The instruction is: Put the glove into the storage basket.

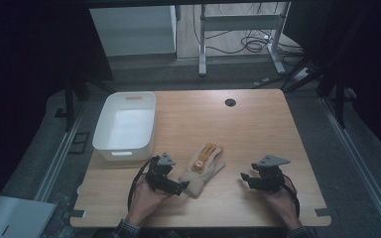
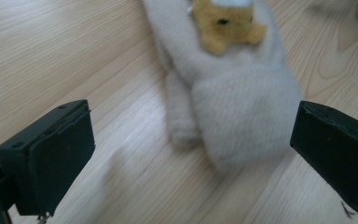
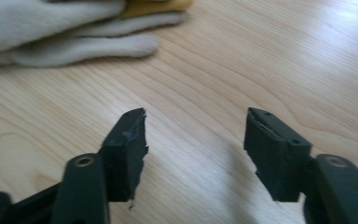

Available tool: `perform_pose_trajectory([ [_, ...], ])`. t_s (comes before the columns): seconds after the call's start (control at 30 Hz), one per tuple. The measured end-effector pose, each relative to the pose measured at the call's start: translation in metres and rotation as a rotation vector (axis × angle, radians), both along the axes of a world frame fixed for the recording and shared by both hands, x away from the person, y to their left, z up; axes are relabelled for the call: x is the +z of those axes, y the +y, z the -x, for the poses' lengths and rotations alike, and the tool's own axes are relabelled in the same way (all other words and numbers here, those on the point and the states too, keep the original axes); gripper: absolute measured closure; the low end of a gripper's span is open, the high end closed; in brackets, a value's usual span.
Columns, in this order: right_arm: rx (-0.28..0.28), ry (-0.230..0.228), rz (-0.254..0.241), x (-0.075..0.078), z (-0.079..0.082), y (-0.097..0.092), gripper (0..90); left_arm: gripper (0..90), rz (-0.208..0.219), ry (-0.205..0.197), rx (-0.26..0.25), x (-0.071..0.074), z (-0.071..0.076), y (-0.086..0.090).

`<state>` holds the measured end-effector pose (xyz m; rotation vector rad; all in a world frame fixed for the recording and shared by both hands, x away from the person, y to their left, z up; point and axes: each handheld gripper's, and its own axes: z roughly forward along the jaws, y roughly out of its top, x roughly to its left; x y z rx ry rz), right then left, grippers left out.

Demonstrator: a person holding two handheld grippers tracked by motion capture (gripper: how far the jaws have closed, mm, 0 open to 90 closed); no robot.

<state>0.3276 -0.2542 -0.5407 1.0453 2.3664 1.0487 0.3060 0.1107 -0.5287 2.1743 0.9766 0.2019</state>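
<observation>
Left gripper stands wide open, glove cuff just ahead, untouched; right gripper half open, empty, beside it.

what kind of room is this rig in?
Likely a lab or workshop recording bay, not a home. A bare wooden table with a cable port stands between dark curtains; loose cables lie on the floor round a metal frame behind it. On it are a white bin and a glove.

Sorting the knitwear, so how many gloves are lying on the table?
1. A cream glove with an orange patch lies near the front edge of the table, just right of the left gripper. A second could be hidden underneath it.
</observation>
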Motion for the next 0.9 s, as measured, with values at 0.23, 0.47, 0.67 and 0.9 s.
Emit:
perform_pose_trajectory([
  [0.23, -0.017, 0.008, 0.023, -0.006, -0.003, -0.006, 31.6, 0.0, -0.046, 0.001, -0.016, 0.002, -0.011, -0.028],
  [0.47, -0.018, -0.001, 0.028, -0.010, -0.002, -0.009, 28.4, 0.0, -0.053, 0.009, -0.001, -0.001, -0.020, -0.052],
  [0.67, -0.014, 0.001, 0.030, -0.010, -0.002, -0.009, 27.2, 0.0, -0.108, 0.011, 0.009, -0.011, -0.022, -0.068],
  [0.9, -0.009, 0.001, 0.032, -0.010, -0.002, -0.009, 26.1, 4.8, -0.159, 0.012, 0.018, -0.025, -0.025, -0.071],
])
